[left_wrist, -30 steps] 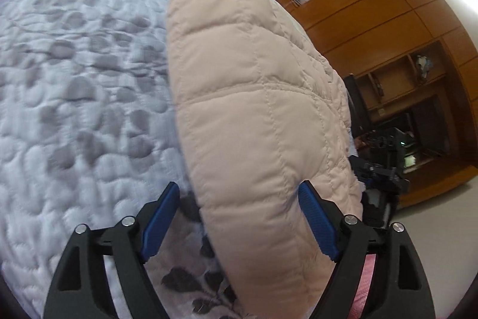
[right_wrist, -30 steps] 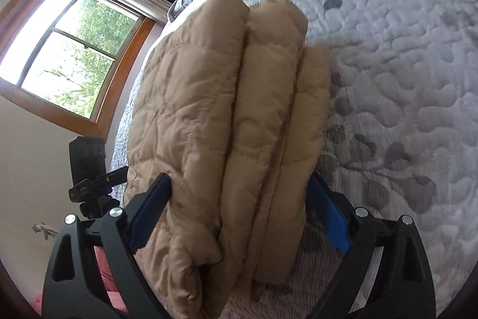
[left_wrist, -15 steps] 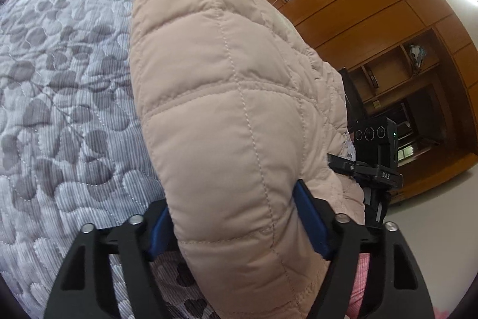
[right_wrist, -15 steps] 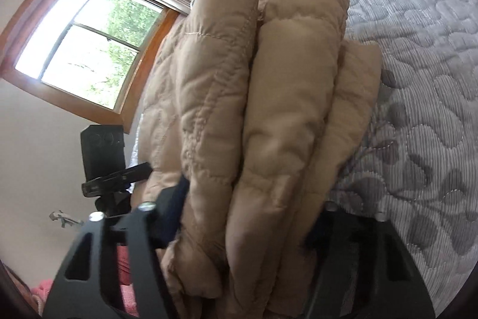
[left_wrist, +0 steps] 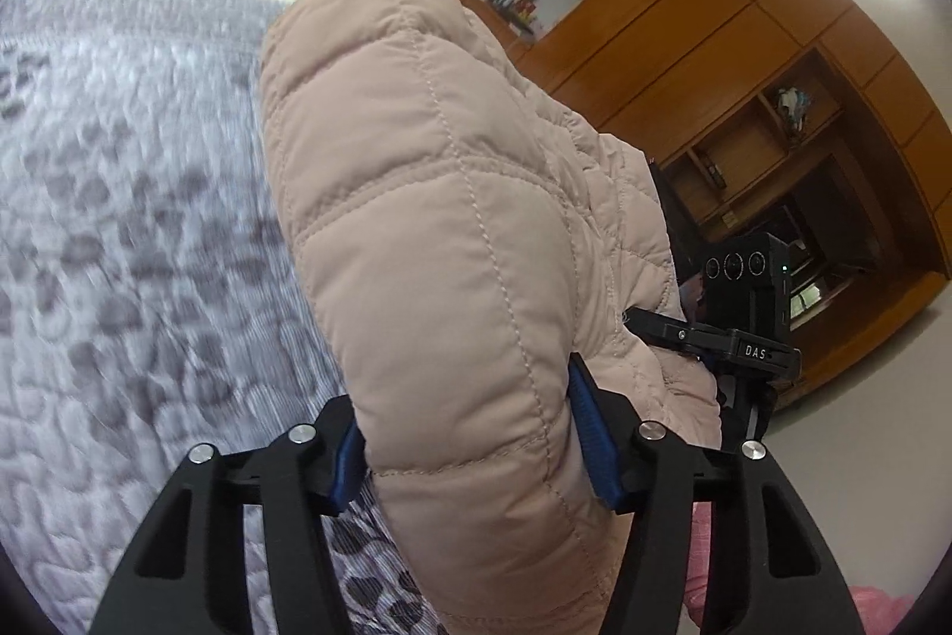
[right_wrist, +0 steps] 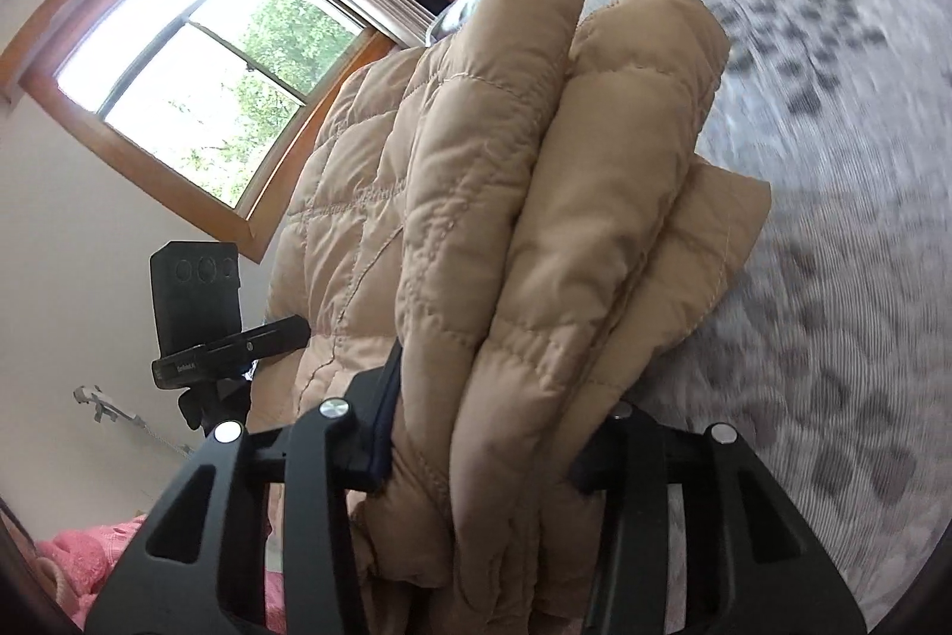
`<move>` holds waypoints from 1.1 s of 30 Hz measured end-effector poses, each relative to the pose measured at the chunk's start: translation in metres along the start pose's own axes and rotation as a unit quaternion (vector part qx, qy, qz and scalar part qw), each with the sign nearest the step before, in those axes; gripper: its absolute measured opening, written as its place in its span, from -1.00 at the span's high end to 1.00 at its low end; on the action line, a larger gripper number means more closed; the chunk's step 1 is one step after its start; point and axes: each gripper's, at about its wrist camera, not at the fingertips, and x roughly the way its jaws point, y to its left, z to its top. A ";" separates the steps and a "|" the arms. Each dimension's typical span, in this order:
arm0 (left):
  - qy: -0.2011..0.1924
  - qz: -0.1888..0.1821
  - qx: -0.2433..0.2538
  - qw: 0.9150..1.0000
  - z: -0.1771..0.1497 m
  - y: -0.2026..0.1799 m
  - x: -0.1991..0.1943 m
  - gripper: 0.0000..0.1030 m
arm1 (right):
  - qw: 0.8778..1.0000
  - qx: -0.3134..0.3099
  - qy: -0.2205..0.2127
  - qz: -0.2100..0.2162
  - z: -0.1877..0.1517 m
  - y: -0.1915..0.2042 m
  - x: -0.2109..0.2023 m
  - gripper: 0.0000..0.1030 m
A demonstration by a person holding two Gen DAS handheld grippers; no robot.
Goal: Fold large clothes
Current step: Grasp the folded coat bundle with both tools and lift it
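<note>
The left gripper (left_wrist: 476,435) clamps the folded edge of a beige quilted coat (left_wrist: 452,230), its blue pads (left_wrist: 589,438) pressed into the padding. The right gripper (right_wrist: 500,432) squeezes three stacked folds of the same coat (right_wrist: 535,218), whose free corners jut toward the grey leaf-patterned bedspread (right_wrist: 833,278). The garment seems raised off the bedspread, though blur makes that uncertain. Beyond stand a tripod-mounted camera (left_wrist: 744,278), wooden cabinets (left_wrist: 714,40) and a bright window (right_wrist: 196,87).
</note>
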 end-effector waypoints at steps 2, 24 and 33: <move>-0.014 0.005 -0.002 1.000 0.010 0.006 -0.010 -0.15 | 1.000 -0.015 -0.001 -0.003 0.015 0.008 0.006 0.21; -0.038 0.073 -0.080 0.993 0.099 0.171 -0.005 -0.21 | 0.997 0.020 0.067 0.014 0.149 -0.038 0.186 0.15; -0.028 0.083 -0.104 0.991 0.090 0.180 -0.011 -0.46 | 0.998 0.032 0.062 -0.003 0.140 -0.043 0.167 -0.26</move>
